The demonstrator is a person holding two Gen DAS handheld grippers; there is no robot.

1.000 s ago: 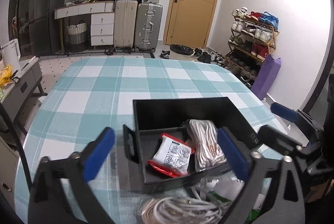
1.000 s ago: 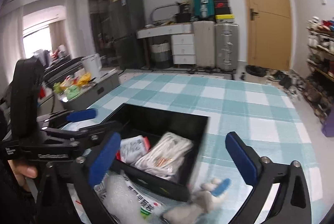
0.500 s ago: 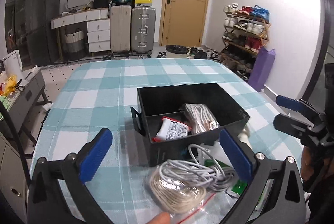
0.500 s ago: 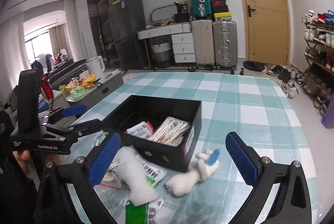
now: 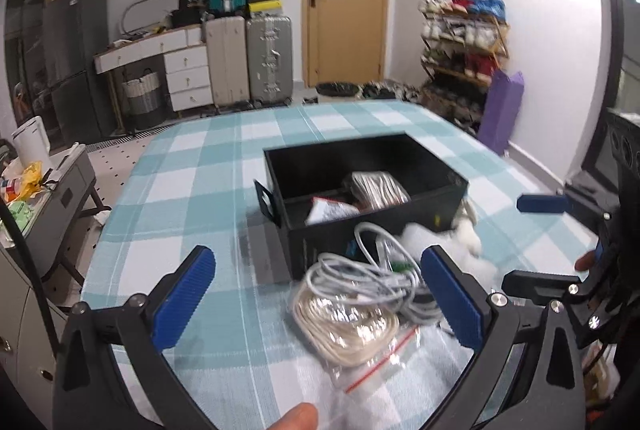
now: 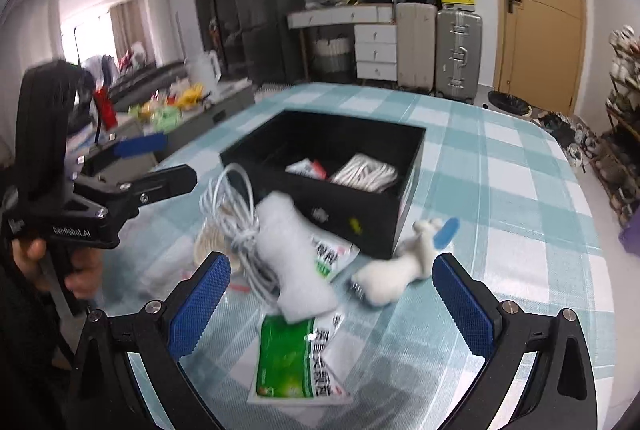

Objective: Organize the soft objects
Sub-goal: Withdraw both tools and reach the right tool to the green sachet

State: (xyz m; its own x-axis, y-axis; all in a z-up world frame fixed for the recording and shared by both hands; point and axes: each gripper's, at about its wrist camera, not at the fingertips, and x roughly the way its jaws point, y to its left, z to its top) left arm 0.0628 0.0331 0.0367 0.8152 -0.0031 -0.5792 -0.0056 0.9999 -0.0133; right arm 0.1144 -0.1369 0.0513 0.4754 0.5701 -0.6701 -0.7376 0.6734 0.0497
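— Where do the soft things lie?
— The bagged cord coil (image 5: 344, 322) sits between the left gripper's (image 5: 316, 298) wide-open jaws; the plush toy (image 6: 394, 270) lies ahead of the right gripper (image 6: 330, 304), also spread, beside the black box (image 6: 340, 181).
— Anything unclear?
— Motion blur smears the packets.

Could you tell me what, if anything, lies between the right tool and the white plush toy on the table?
Nothing visible does: the right tool is open, and the plush toy lies on bare tablecloth ahead, beside the black bin.
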